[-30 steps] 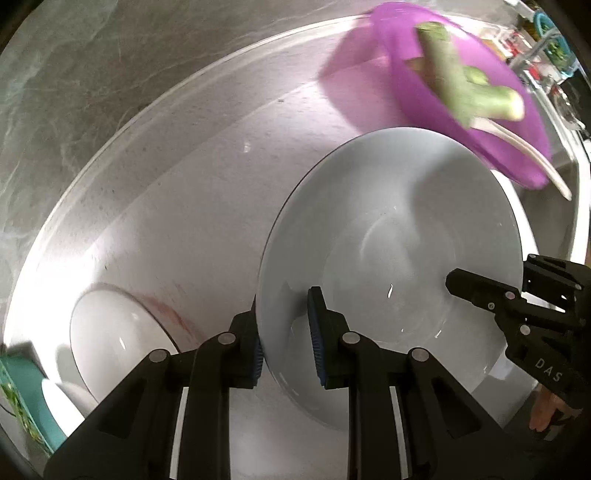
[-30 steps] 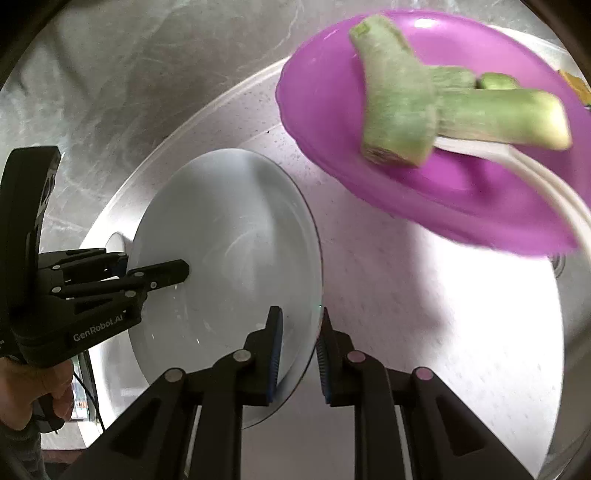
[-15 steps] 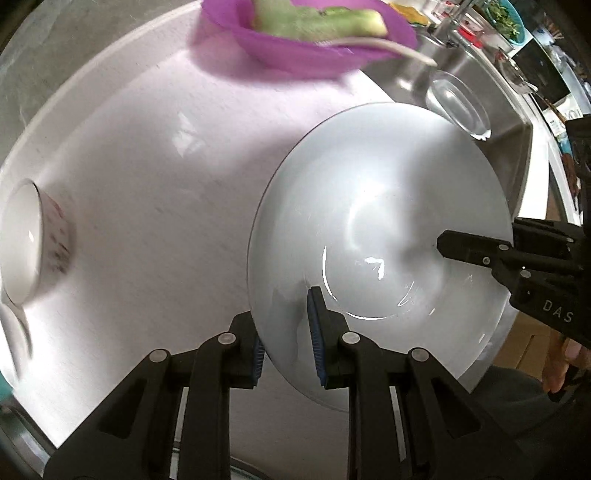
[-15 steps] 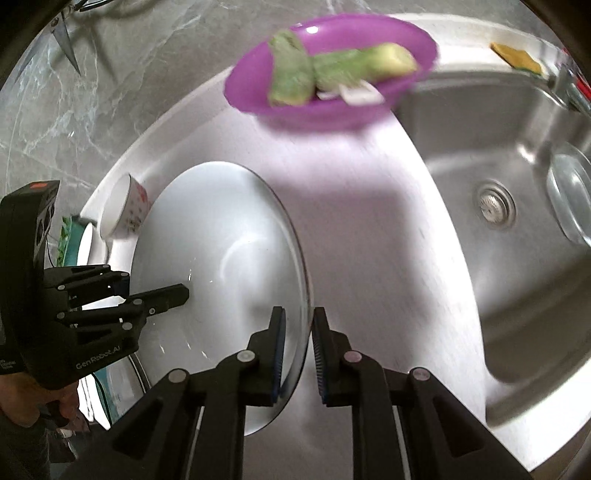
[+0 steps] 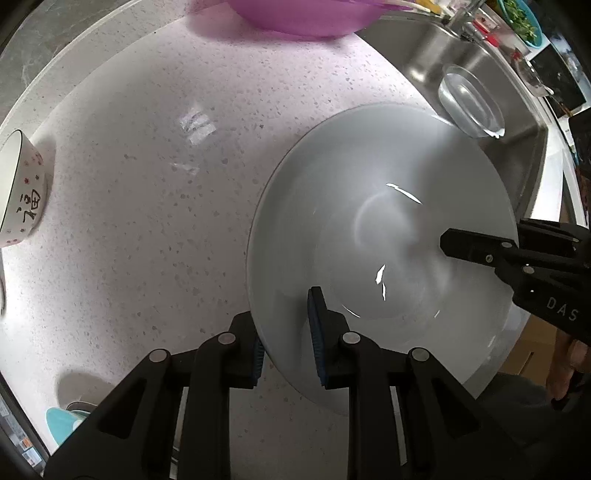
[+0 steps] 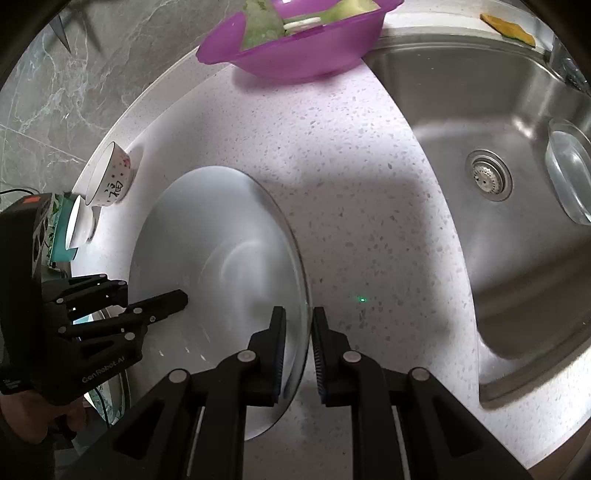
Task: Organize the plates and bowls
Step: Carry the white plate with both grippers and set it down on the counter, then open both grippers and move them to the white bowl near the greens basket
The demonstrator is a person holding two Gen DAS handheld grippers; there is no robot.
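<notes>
The plate [image 5: 384, 206], wide, pale grey-white and glossy with a shallow well, is held above the speckled counter [image 5: 147, 192] beside the sink [image 6: 498, 122]. Its opposite rims are pinched by the left gripper [image 5: 286, 328] and right gripper [image 6: 298, 332].

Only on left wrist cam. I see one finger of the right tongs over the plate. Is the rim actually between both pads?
Observer: Yes. In the right wrist view the right tongs straddle the rim of the plate, one pad on each side.
Operator: Purple bowl: I only get its underside. Contents?
Observer: Green vegetable pieces, plus something white that I can't identify.
Operator: Anything in the sink besides the glass dish?
Observer: Only the drain shows in the basin. A yellow sponge lies on the back rim.
</notes>
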